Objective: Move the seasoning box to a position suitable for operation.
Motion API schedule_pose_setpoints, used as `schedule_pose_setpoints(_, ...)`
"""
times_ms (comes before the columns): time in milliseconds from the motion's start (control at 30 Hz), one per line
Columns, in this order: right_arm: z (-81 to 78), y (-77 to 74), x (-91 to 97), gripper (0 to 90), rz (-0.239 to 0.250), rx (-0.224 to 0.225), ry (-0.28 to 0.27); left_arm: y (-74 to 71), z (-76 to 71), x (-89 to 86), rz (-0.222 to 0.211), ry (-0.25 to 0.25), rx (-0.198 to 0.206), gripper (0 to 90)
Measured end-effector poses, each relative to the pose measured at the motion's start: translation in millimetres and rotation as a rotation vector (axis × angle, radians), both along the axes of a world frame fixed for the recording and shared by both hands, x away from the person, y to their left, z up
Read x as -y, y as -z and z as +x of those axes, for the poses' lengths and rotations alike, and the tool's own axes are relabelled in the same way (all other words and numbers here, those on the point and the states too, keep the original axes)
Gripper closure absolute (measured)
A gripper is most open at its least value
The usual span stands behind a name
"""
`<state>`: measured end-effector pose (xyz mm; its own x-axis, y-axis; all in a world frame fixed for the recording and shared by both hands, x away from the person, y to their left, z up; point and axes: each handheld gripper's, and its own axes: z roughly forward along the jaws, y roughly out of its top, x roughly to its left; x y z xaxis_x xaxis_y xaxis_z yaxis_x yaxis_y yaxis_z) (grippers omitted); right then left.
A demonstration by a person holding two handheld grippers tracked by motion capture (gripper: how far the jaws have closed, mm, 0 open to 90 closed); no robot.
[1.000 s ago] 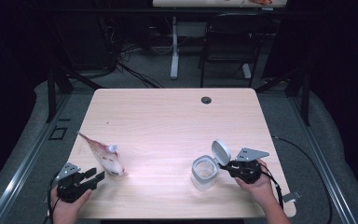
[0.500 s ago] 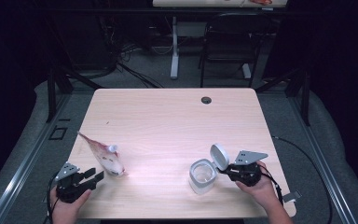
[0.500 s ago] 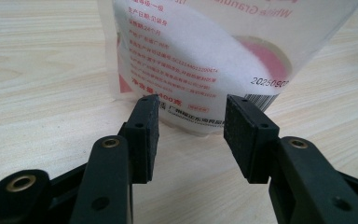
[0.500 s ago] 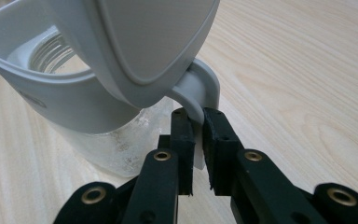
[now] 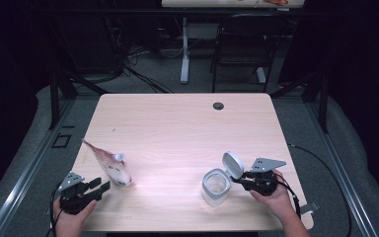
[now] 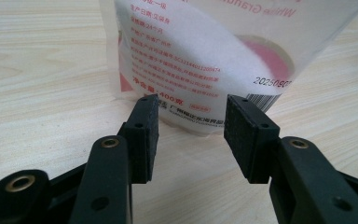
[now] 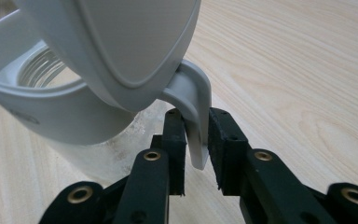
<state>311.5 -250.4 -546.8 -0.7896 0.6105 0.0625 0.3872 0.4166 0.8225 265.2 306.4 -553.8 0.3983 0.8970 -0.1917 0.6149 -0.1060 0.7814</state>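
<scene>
Light wooden table (image 5: 177, 128) seen from above. At its near right, a clear jar (image 5: 214, 187) with a white flip lid (image 5: 233, 164) standing open; right gripper (image 7: 196, 140) pinched shut on the lid's white tab (image 7: 194, 116). At the near left, a clear pouch of white granules (image 5: 109, 166) with red print, lying tilted; left gripper (image 6: 189, 121) just short of it, jaws spread apart, gripping nothing.

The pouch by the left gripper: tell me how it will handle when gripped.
The pouch looks like thin clear film, so it will probably buckle between the open left gripper jaws. White granules fill its lower part, so it is likely bottom-heavy and may sag. The glossy film could slip.
</scene>
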Motion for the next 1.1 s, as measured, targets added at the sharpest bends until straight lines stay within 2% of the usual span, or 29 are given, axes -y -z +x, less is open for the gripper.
schedule_pose_setpoints(67,1.2,0.8,0.1,79.2,0.013,-0.001,0.016,0.0,0.0,-0.4,-0.002,0.0,0.0,55.2)
schedule_pose_setpoints(233,2.0,0.4,0.8,79.1,0.011,-0.005,0.025,-0.6,-0.4,-0.7,-0.001,0.001,0.003,55.2)
schedule_pose_setpoints(367,0.5,-1.0,3.3,75.9,0.023,-0.005,0.023,-2.7,0.9,-2.7,-0.008,-0.004,0.007,54.9)
schedule_pose_setpoints(467,0.1,-4.5,6.8,75.6,0.005,-0.014,0.02,-7.9,2.4,-5.1,-0.002,-0.006,-0.005,53.5)
schedule_pose_setpoints(633,-2.3,-10.5,12.0,75.5,0.008,-0.029,0.022,-18.4,2.5,-9.4,-0.016,-0.016,0.008,52.5)
schedule_pose_setpoints(667,-6.7,-10.8,15.2,75.1,-0.018,-0.034,0.018,-22.7,2.0,-10.1,-0.018,-0.018,0.022,51.4)
schedule_pose_setpoints(700,-6.7,-10.8,15.2,75.1,-0.018,-0.034,0.018,-22.7,2.0,-10.1,-0.018,-0.018,0.022,51.2)
schedule_pose_setpoints(867,-23.2,-17.8,27.5,74.5,0.006,-0.021,0.047,-39.3,-3.0,-12.1,-0.012,-0.013,0.048,50.9)
schedule_pose_setpoints(900,-29.5,-23.0,32.0,74.2,0.031,-0.009,0.065,-43.4,-4.0,-12.1,-0.009,-0.008,0.054,50.7)
schedule_pose_setpoints(933,-29.5,-23.0,32.0,74.2,0.031,-0.009,0.065,-46.6,-4.8,-12.1,-0.006,-0.006,0.06,50.7)
schedule_pose_setpoints(1000,-36.6,-30.9,35.3,72.9,0.068,0.009,0.091,-54.4,-6.0,-11.3,-0.002,0.003,0.073,49.1)
schedule_pose_setpoints(1100,-40.0,-35.8,36.1,71.4,0.086,0.02,0.11,-65.6,-7.3,-8.6,0.002,0.017,0.096,48.8)
